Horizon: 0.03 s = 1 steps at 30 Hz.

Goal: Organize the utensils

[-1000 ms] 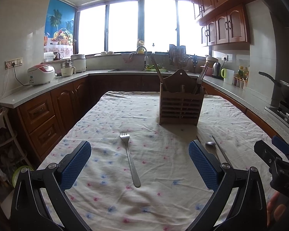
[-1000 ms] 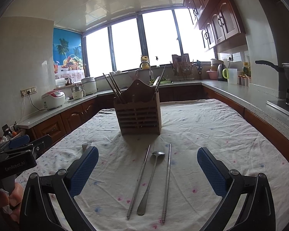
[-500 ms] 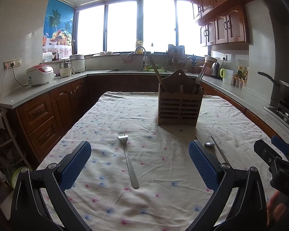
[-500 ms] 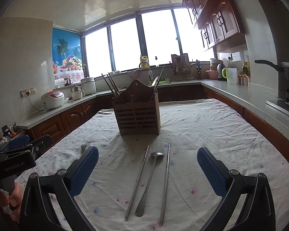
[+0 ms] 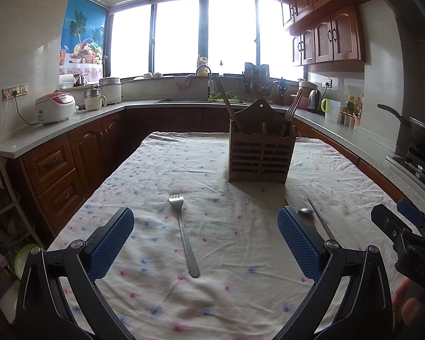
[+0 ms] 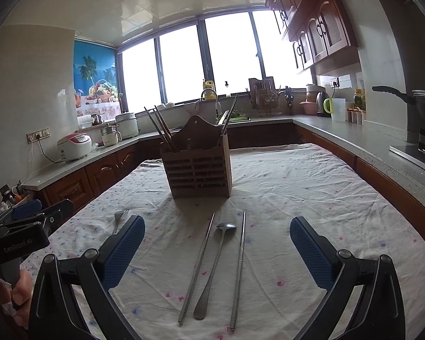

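A steel fork (image 5: 184,232) lies on the floral tablecloth, between the fingers of my open, empty left gripper (image 5: 205,240). A wooden utensil holder (image 5: 260,153) stands beyond it with chopsticks and forks inside; it also shows in the right wrist view (image 6: 199,167). A steel spoon (image 6: 214,266) lies between two metal chopsticks (image 6: 197,266) (image 6: 238,266), in front of my open, empty right gripper (image 6: 216,249). In the left wrist view the spoon bowl (image 5: 305,211) shows beside the right finger. The fork tines (image 6: 119,218) peek out left of the right gripper.
The table (image 6: 311,187) carries a wrinkled cloth. Kitchen counters (image 5: 56,130) run along the left, back and right. A rice cooker (image 5: 54,107) sits at left, a kettle (image 5: 314,100) and a pan (image 5: 422,130) at right.
Both views drifted slightly back, so the holder and utensils look a little farther away. Nothing was grasped and both grippers stayed open.
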Motion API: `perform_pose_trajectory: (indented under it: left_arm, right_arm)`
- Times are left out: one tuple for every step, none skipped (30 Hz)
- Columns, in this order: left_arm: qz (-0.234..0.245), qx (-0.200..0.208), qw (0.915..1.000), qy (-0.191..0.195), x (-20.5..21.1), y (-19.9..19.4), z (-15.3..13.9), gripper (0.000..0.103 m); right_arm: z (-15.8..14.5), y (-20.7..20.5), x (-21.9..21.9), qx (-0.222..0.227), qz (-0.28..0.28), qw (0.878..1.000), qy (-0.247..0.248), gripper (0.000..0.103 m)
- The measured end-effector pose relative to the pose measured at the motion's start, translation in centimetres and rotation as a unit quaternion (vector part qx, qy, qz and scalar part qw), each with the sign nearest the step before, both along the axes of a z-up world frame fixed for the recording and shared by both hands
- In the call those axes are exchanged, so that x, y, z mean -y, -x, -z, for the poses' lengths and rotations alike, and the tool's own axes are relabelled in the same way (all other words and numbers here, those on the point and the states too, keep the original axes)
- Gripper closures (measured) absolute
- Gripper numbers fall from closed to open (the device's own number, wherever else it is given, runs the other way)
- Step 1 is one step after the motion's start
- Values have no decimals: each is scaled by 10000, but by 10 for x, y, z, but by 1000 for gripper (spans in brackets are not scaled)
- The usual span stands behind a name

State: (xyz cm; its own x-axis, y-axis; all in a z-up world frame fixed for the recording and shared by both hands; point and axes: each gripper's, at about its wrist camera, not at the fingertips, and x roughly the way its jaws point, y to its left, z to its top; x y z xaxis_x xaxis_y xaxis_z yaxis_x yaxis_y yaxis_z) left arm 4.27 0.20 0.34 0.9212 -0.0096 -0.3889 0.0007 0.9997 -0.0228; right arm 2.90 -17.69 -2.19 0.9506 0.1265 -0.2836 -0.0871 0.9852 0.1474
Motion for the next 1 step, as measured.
perform_pose_trajectory:
  left_arm:
    - [12, -4, 10000, 14, 0, 0, 0, 0]
  right_arm:
    - [0, -1, 1, -11, 7, 10000, -12, 0]
